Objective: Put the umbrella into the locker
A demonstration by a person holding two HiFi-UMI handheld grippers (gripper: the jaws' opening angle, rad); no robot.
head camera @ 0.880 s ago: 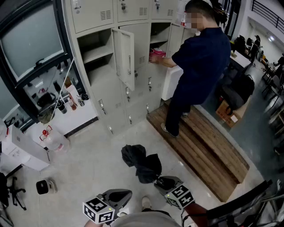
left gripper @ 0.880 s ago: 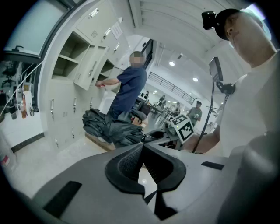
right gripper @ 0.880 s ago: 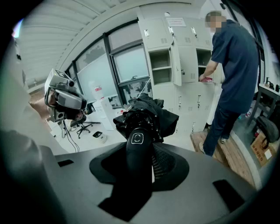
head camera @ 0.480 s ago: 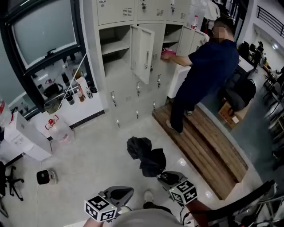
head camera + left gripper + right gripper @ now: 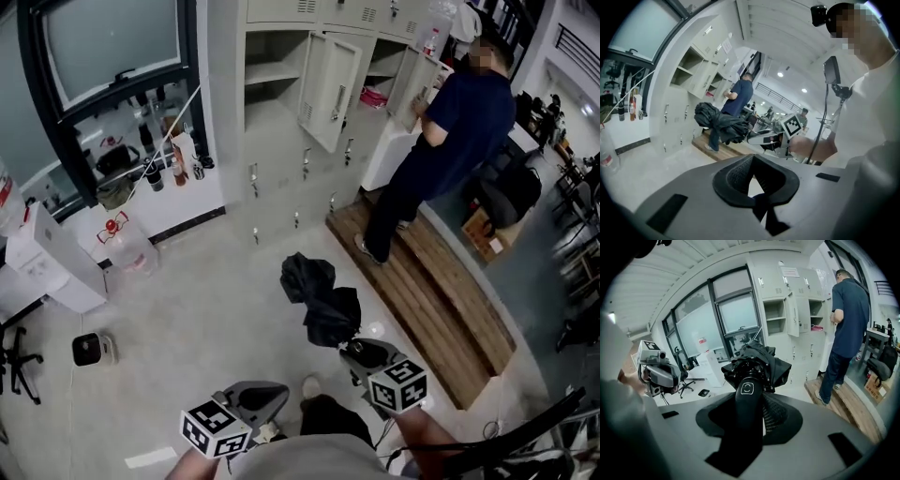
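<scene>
Since the earlier frames the bank of lockers [image 5: 281, 169] sits higher and nearer in the head view. The person in dark blue [image 5: 450, 131] no longer reaches into a compartment but stands turned to a door further right.

Ahead of both sets of jaws lies a broad stretch of bare floor [image 5: 206, 300], running up to the locker fronts. Ahead and to the right of the right jaws, the edge of a wooden platform [image 5: 441, 300] cuts in, and the person stands on it. One locker door [image 5: 330, 84] hangs open into the room, with an open shelved compartment [image 5: 267, 70] just to its left.

The right gripper [image 5: 356, 351] has its jaws clamped on the handle of the umbrella [image 5: 323, 305]. The folded black canopy juts forward past the jaw tips, off the floor and well short of the lockers. The left gripper [image 5: 267, 394] is behind and to the left of it, apart from the umbrella.

Only the right gripper view gives the grip itself. The handle [image 5: 747, 394] runs straight up between the two pads, and the bunched canopy [image 5: 754, 364] begins just beyond them. That view also catches the left gripper [image 5: 658, 373] off to the side. The left gripper view shows its own jaws [image 5: 752, 176] with nothing between them. The pads seem to meet at the tips, though a thin wedge of light shows lower down. Beyond them the umbrella [image 5: 719, 124] appears side-on, with the lockers [image 5: 693, 70] behind it.
</scene>
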